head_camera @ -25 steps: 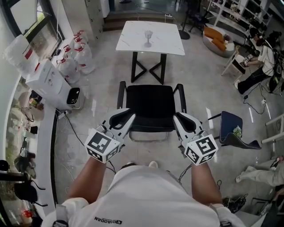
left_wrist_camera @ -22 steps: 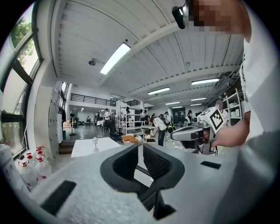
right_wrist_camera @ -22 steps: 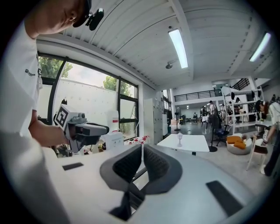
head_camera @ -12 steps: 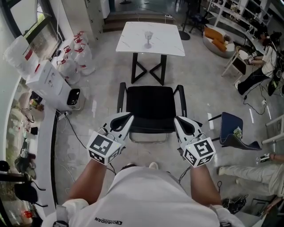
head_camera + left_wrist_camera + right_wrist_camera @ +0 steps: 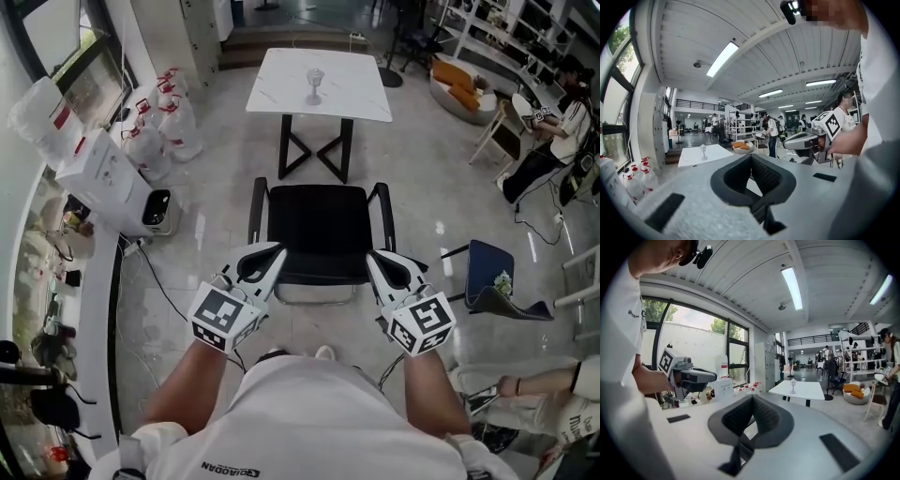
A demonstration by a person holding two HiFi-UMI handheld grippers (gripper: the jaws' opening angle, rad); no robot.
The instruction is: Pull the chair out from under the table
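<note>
The chair (image 5: 317,230) has a matt black seat that looks like cloth or mesh, matt black arms and a shiny metal tube under its near edge. The table (image 5: 281,84) behind it has a smooth white top with faint marble-like veins on matt black legs, and bears a clear glass goblet (image 5: 314,82); the floor (image 5: 422,187) is glossy pale grey. The left gripper (image 5: 274,253) and right gripper (image 5: 373,260) have matt, faintly grainy light grey plastic shells, their jaws lined with black ribbed, rubbery-looking pads.
</note>
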